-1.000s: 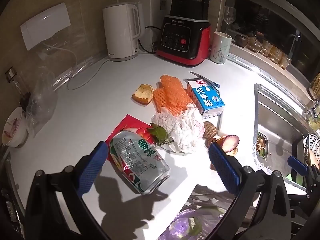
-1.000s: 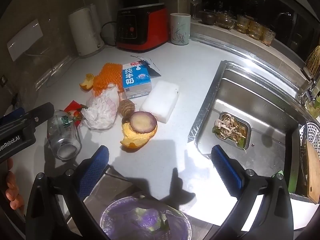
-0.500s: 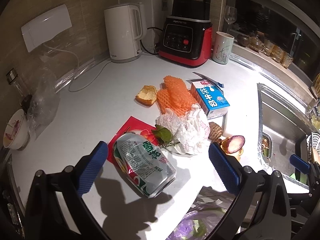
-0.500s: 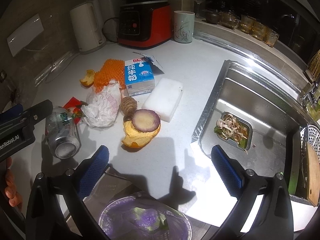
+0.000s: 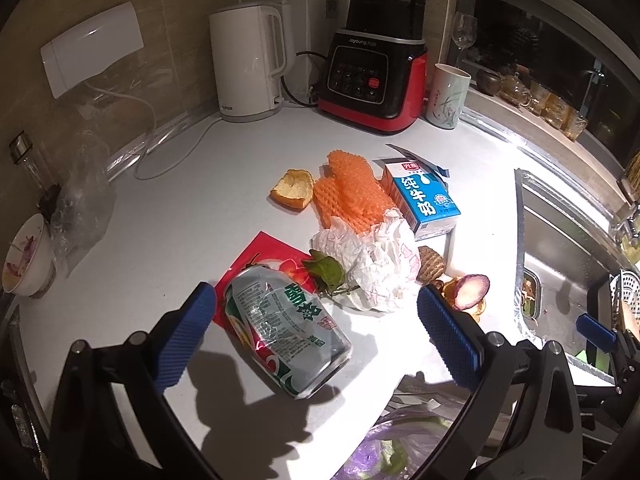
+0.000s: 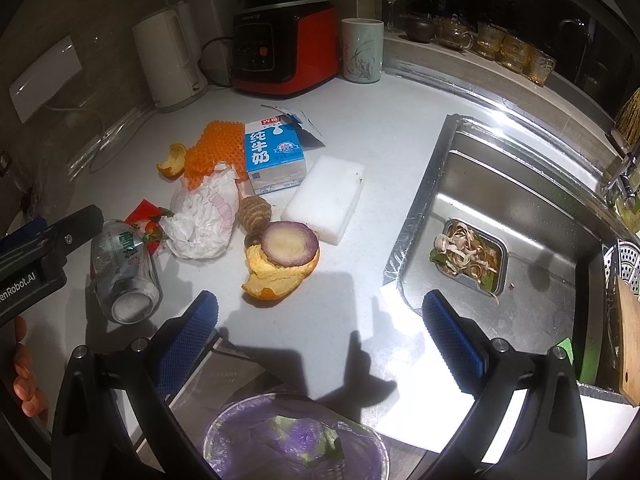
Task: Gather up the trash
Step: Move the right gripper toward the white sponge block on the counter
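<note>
Can point(image 5: 286, 328) on its side; base toward left tool point(image 5: 316, 328)

Both tongs, left tongs point(image 5: 316, 338) and right tongs point(image 6: 320, 338), have black arms with silver screws and blue, dimpled pads point(image 5: 182, 340). The left body bears white lettering, and bare fingers point(image 6: 26, 376) show beneath it.

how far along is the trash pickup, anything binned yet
Early stage. The lined bin below the counter edge already holds some scraps. In hand: nothing; the left gripper is open around the lying can, and the right gripper is open. The milk carton, crumpled paper and peels remain.
</note>
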{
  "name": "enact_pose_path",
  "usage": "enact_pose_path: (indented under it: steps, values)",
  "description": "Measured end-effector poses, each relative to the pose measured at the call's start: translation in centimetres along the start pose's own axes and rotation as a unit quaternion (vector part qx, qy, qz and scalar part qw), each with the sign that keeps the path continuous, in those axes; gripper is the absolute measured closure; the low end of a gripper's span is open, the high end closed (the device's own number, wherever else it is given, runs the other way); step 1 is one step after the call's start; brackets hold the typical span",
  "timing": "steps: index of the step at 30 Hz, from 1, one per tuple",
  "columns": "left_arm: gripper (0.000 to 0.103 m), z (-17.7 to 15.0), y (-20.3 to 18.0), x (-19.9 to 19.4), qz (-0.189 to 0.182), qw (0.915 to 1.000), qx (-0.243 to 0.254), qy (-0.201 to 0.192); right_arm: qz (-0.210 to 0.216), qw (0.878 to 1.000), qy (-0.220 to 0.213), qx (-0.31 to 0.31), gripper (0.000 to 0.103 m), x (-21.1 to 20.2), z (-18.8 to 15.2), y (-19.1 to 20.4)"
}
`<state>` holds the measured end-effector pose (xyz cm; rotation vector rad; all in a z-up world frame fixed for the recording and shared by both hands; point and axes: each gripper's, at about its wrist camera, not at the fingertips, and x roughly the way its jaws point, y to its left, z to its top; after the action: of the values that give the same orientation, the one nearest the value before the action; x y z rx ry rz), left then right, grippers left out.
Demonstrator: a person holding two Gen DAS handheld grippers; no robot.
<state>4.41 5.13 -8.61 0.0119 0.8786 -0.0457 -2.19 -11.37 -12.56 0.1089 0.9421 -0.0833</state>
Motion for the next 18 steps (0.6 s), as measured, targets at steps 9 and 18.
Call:
enact_pose_path:
  steps: [9, 18]
  values:
    - [0.006, -0.2, 0.9, 0.9, 0.009, 0.9999, -0.001, 0.006, 0.008, 1.0, -0.002, 0.008, 0.002, 0.9, 0.1, 0.0]
    - [0.006, -1.7, 4.2, 2.1, 0.013, 0.9996, -0.024, 0.007, 0.011, 1.0, -0.012, 0.001, 0.002, 3.7, 0.3, -0.3]
